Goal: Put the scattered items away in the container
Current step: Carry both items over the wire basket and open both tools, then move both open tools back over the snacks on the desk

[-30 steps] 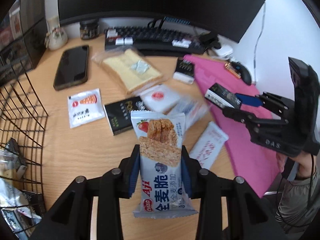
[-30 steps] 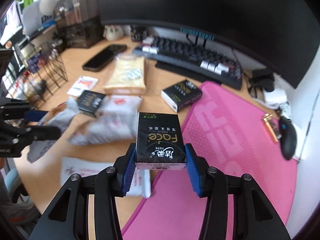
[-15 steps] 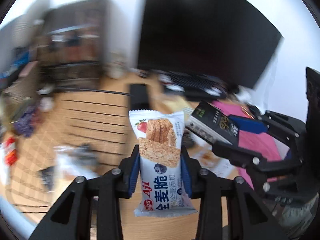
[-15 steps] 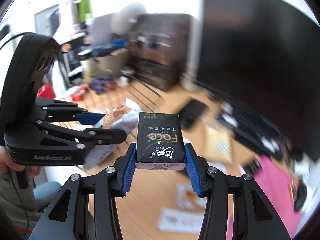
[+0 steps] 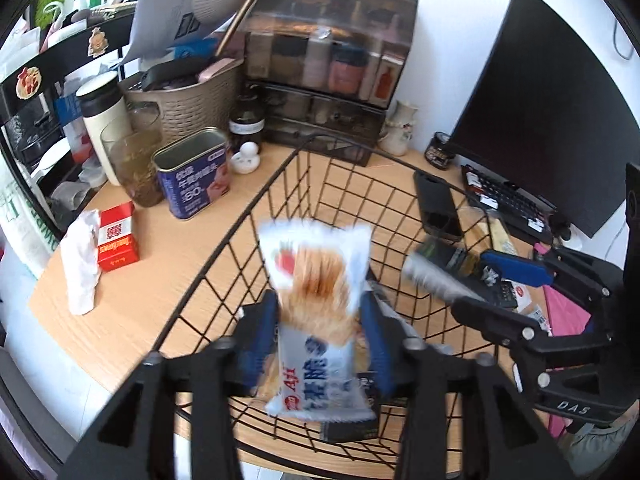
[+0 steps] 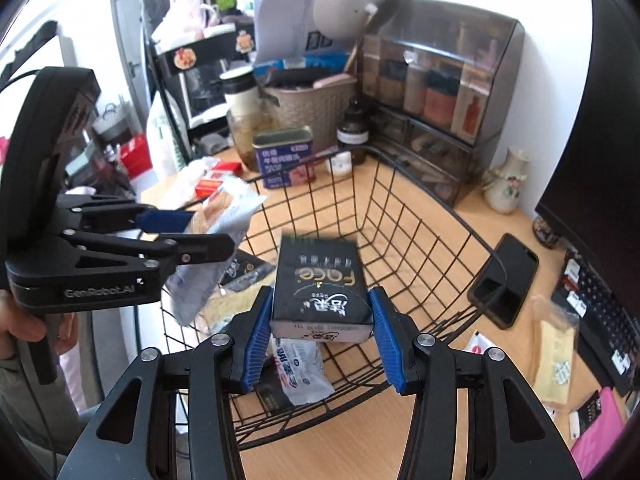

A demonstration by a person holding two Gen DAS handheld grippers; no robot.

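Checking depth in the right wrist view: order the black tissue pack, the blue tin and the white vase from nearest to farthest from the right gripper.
1. Black tissue pack, between the right gripper pads.
2. Blue tin, behind the wire basket, upper left.
3. White vase, far right by the drawers, about as far; too close to call.

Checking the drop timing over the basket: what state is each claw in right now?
Left claw: opening, blurred biscuit pack between its pads, above the wire basket.
Right claw: closed on the black tissue pack.

Tissue pack (image 6: 322, 286) between fingers (image 6: 256, 332) — above wire basket (image 6: 420, 232).
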